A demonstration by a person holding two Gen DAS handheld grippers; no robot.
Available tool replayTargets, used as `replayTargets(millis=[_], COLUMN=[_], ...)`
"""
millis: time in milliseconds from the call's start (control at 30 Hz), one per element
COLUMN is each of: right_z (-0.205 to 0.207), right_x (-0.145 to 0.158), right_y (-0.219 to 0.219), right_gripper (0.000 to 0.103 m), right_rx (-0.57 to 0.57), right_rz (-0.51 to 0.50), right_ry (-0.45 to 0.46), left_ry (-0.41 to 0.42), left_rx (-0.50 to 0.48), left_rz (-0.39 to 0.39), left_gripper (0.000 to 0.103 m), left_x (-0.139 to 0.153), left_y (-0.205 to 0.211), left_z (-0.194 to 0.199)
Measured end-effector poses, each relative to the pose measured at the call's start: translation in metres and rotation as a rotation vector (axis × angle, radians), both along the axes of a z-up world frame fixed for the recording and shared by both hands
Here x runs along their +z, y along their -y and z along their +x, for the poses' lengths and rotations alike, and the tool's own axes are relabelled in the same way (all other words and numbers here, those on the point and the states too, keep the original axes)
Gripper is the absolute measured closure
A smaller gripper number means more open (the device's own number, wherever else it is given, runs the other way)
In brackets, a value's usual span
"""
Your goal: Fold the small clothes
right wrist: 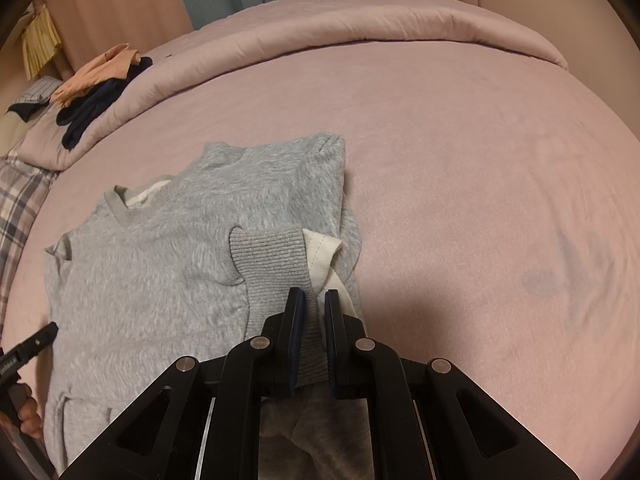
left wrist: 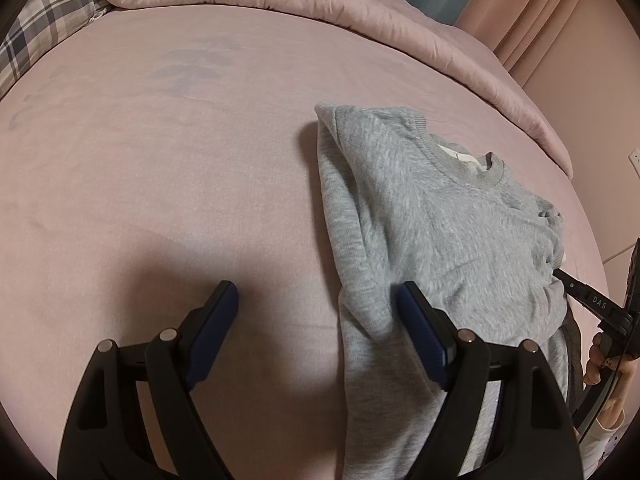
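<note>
A small grey sweatshirt (left wrist: pixel 432 224) lies on the pink bed sheet (left wrist: pixel 180 168), its near sleeve folded in along the side. My left gripper (left wrist: pixel 318 292) is open and empty, its right finger over the sweatshirt's left edge. In the right wrist view the sweatshirt (right wrist: pixel 160 264) lies left of centre. My right gripper (right wrist: pixel 314 300) is shut on the ribbed sleeve cuff (right wrist: pixel 272 256), held over the sweatshirt's body, with a white lining (right wrist: pixel 320 252) showing beside it. The right gripper's finger (left wrist: pixel 588 300) shows at the right edge of the left wrist view.
A rolled pink duvet (right wrist: pixel 360 24) runs along the far side of the bed. Dark and peach clothes (right wrist: pixel 96 88) are piled on it at the left, next to a plaid pillow (left wrist: pixel 44 28). Curtains and wall stand behind.
</note>
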State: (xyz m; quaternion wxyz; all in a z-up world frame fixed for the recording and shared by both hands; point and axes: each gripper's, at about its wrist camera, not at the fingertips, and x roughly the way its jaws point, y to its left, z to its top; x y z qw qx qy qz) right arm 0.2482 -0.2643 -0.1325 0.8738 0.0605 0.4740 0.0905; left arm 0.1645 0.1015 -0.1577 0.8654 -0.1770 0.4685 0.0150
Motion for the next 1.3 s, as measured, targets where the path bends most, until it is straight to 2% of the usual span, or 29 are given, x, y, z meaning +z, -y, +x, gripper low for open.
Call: replayTargets(millis=[767, 1000, 1067, 1100, 1133, 1200, 1300], right_z=[0.001, 0.002, 0.001, -0.001, -0.004, -0.018, -0.043], right_x=[0.0, 0.002, 0.007, 0.012, 0.02, 0.042, 0.069], right_y=[-0.002, 0.005, 0.01, 0.014, 0.017, 0.021, 0.018], right_gripper=[0.096, 0.095, 0.089, 0.076, 0.055, 0.035, 0.032], right_rx=[0.012, 0.013, 0.004, -0.005, -0.008, -0.009, 0.021], right_rz=[-0.009, 0.03, 0.056, 0.071, 0.084, 0.081, 0.024], right_ry=[0.002, -0.006, -0.019, -0.02, -0.002, 0.078, 0.161], left_ry=[0.0, -0.023, -0.025, -0.012, 0.005, 0.04, 0.108], left_rx=[0.0, 0.012, 0.021, 0.029, 0.046, 0.079, 0.094], left_rz=[-0.002, -0.008, -0.008, -0.005, 0.005, 0.028, 0.021], left_gripper=[0.019, 0.019, 0.019, 0.019, 0.016, 0.009, 0.002], left_x=[0.0, 0.005, 0.014, 0.019, 0.025, 0.038, 0.057], left_y=[0.001, 0.001, 0.001, 0.001, 0.002, 0.006, 0.017], left_z=[0.0, -0.012, -0.025, -0.032, -0.041, -0.062, -0.098])
